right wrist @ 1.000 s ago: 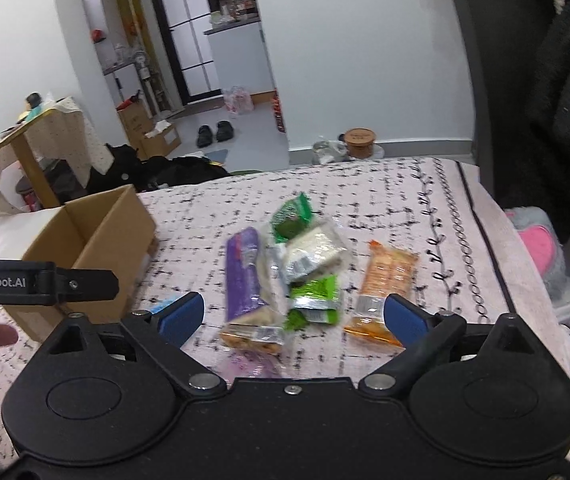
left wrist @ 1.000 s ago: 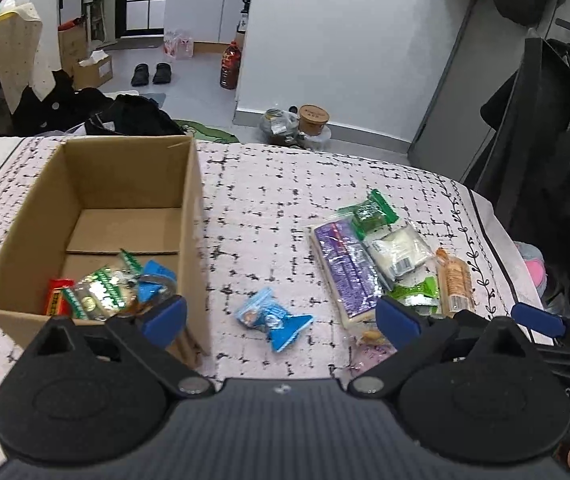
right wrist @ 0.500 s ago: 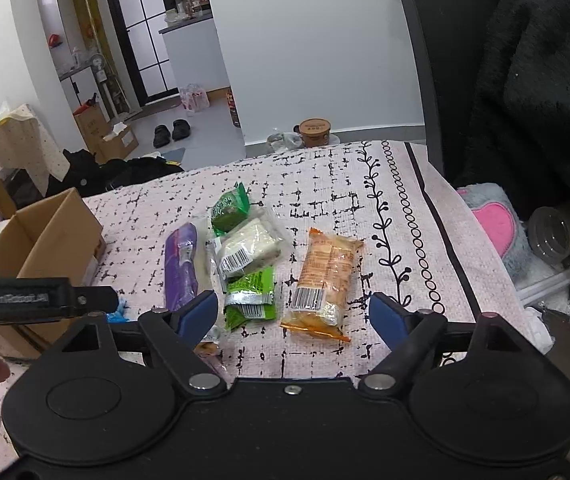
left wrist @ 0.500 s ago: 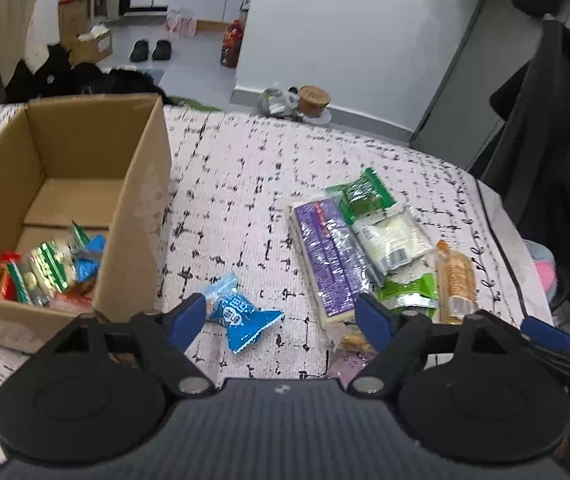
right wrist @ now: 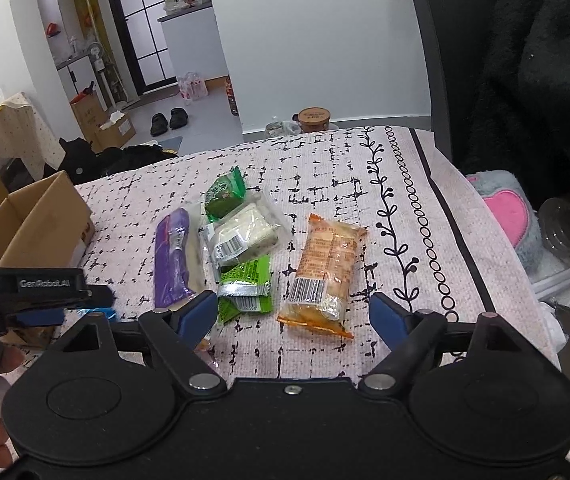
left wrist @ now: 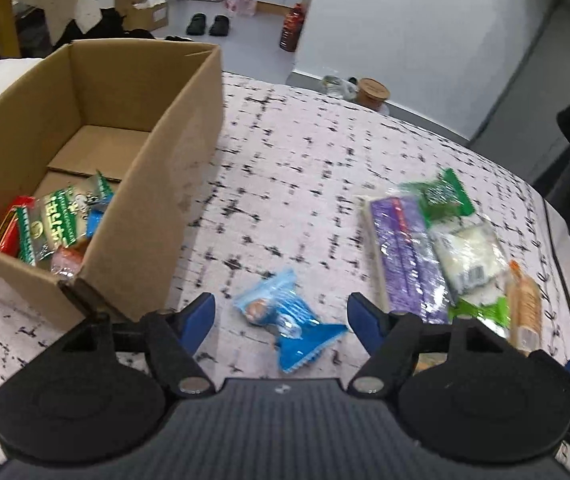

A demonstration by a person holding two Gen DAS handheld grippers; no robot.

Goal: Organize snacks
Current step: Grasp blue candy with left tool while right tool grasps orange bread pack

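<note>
I'm holding my left gripper right over a blue candy wrapper, which is lying on the cloth between the two blue pads; the pads are standing apart and aren't touching it, though the jaws have just been narrowing in on it. Just off the left pad the cardboard box is sitting with its near corner almost at the finger, and inside I'm seeing a green-and-white packet, a red one and a couple more.

My right gripper is also standing apart with nothing clamped, its jaws having just been closing a little too. The orange snack pack is lying between the pads and a bit ahead of them, not touched. Beside the left pad there's a bright green wrapper, and further out a clear pack with a white cake, a dark green packet and a long purple bar.

All of it is resting on a pale tablecloth with black dashes.
</note>
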